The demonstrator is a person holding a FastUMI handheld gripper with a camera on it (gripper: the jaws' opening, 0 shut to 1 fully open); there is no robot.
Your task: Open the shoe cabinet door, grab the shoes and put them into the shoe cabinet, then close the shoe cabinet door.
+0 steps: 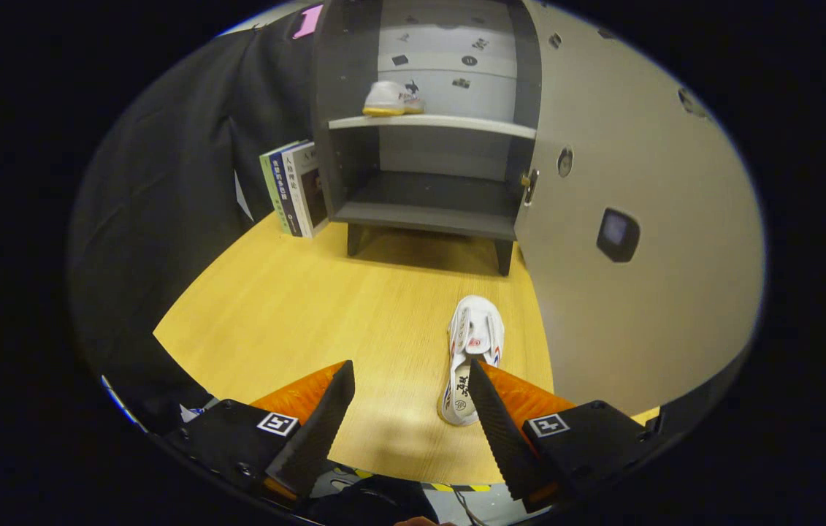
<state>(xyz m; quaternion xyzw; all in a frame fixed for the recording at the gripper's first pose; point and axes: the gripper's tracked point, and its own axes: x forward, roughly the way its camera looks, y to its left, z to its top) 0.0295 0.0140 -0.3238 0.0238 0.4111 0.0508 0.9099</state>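
The grey shoe cabinet stands at the far end of the wooden table, its door swung wide open toward me on the right. One white shoe rests on the cabinet's upper shelf. A second white shoe with strap fastenings lies on the table, heel toward me, just ahead of my right finger and close to the open door. My gripper is open and holds nothing; the shoe lies to the right of the gap, beside the right fingertip.
Several books stand upright against the cabinet's left side. The cabinet's lower shelf is bare. The wooden table stretches wide to the left of the shoe. The open door walls off the right side.
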